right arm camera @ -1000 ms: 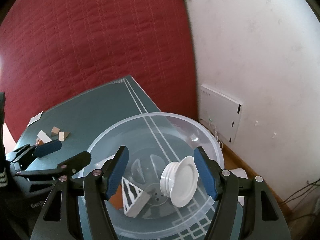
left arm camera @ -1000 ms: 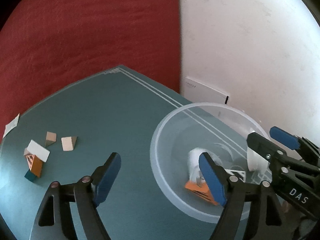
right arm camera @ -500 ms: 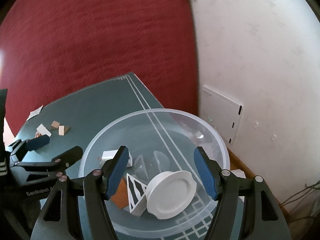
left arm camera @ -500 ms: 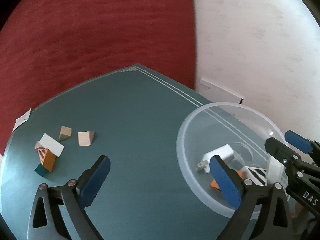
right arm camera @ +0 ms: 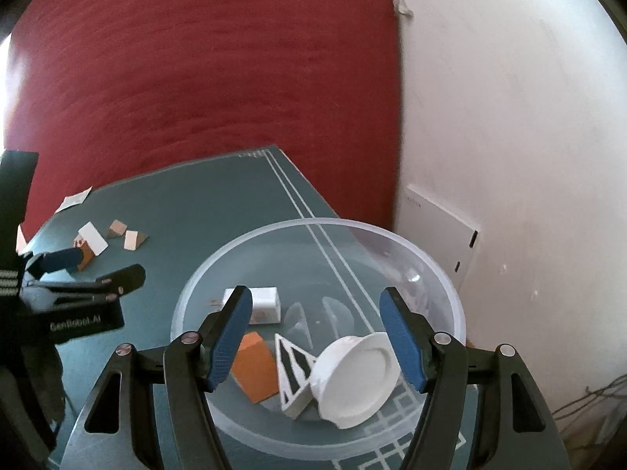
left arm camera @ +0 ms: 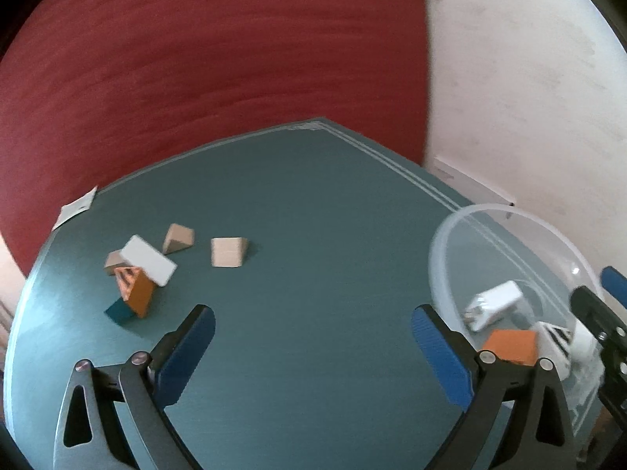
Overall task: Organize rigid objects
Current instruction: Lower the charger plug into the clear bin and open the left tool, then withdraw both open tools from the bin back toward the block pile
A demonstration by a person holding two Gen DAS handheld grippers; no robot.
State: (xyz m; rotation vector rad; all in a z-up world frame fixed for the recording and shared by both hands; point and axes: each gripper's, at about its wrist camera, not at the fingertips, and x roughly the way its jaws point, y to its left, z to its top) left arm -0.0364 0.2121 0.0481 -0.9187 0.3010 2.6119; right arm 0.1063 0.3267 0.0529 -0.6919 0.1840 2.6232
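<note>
A clear plastic bowl [right arm camera: 439,274] stands at the table's right end and holds a white lid [right arm camera: 356,380], a black-and-white striped wedge [right arm camera: 292,372], an orange block [right arm camera: 254,372] and a white charger [right arm camera: 264,303]. The bowl also shows in the left wrist view [left arm camera: 450,235]. My right gripper [right arm camera: 317,337] is open and empty above the bowl. My left gripper [left arm camera: 313,348] is open and empty over bare table. At the far left lie a white block [left arm camera: 149,260], an orange block [left arm camera: 135,293], a teal block [left arm camera: 119,312] and two tan wedges [left arm camera: 228,252].
The teal table [left arm camera: 313,215] ends at a red quilted backdrop [left arm camera: 196,58] behind and a white wall [right arm camera: 529,117] to the right. A paper slip [left arm camera: 76,207] lies at the far left edge. A white box [right arm camera: 439,231] leans on the wall.
The white lid has dropped from between my right fingers and settled in the bowl. My left gripper has swung left, away from the bowl toward the loose blocks.
</note>
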